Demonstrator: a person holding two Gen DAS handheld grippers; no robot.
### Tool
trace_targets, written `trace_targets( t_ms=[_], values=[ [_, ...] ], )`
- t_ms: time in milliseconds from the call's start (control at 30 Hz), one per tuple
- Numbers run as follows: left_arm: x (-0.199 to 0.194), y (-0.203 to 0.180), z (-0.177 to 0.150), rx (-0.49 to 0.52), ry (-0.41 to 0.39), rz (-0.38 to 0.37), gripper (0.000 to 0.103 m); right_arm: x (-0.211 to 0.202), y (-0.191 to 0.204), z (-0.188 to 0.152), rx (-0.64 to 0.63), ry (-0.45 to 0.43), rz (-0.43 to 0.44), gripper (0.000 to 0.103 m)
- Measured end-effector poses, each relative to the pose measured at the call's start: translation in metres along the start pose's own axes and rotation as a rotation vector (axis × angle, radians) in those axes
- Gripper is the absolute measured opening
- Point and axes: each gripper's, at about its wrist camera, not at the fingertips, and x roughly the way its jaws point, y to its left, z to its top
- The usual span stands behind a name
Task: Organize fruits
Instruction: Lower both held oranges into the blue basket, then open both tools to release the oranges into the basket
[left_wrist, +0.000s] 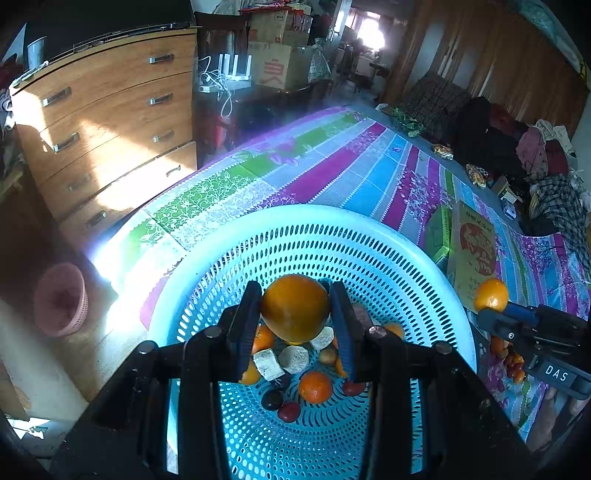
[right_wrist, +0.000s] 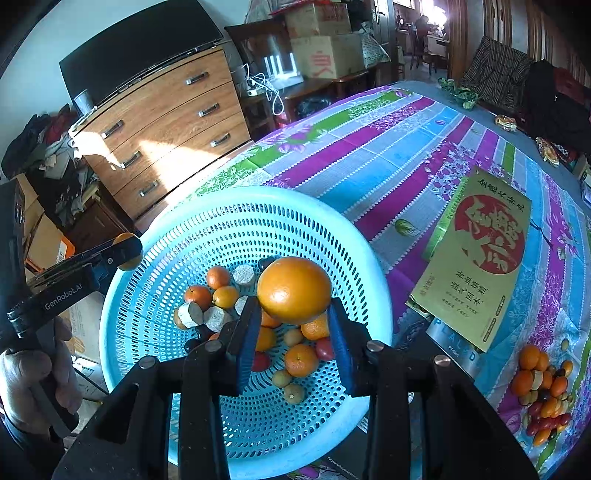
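Observation:
A light blue perforated basket (left_wrist: 388, 236) (right_wrist: 177, 218) sits on the striped tablecloth and holds several small oranges, dark and red fruits and pale cut pieces. My left gripper (left_wrist: 295, 317) is shut on a large orange (left_wrist: 295, 308) above the basket's inside. My right gripper (right_wrist: 293, 314) is shut on another large orange (right_wrist: 294, 290), also over the basket. The right gripper with its orange (left_wrist: 491, 295) shows at the basket's right in the left wrist view. The left gripper with its orange (right_wrist: 127, 251) shows at the basket's left rim in the right wrist view.
A pile of loose small fruits (right_wrist: 545, 395) lies on the cloth at the right. A yellow-green printed box (right_wrist: 476, 258) lies right of the basket. A wooden chest of drawers (left_wrist: 107, 129) stands left of the table, a pink bin (left_wrist: 61, 299) on the floor.

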Motion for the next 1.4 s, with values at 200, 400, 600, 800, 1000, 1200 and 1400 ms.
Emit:
trace_targets(
  t_ms=[200,400,600,800,1000,1200,1400],
  values=[
    [0.007,0.006,0.0,0.003,0.031,-0.001,0.038,0.005,0.005,0.002,0.0,0.014,-0.001,0.04],
    [0.012,0.01,-0.003,0.014,0.058,0.0,0.038,0.01,0.002,0.003,0.021,0.025,-0.007,0.04],
    [0.017,0.011,-0.004,0.017,0.081,-0.003,0.038,0.013,0.004,0.003,0.018,0.03,-0.008,0.04],
    [0.028,0.011,-0.009,0.022,0.136,-0.01,0.038,0.019,0.005,0.001,0.018,0.053,-0.005,0.04],
    [0.035,0.011,-0.014,0.032,0.175,-0.003,0.038,0.03,0.004,-0.004,0.011,0.097,-0.012,0.04],
    [0.037,0.011,-0.014,0.035,0.184,-0.003,0.038,0.034,0.005,-0.004,0.006,0.107,-0.005,0.04],
    [0.04,0.012,-0.015,0.036,0.19,0.007,0.039,0.035,0.005,-0.004,0.005,0.107,-0.004,0.04]
  ],
)
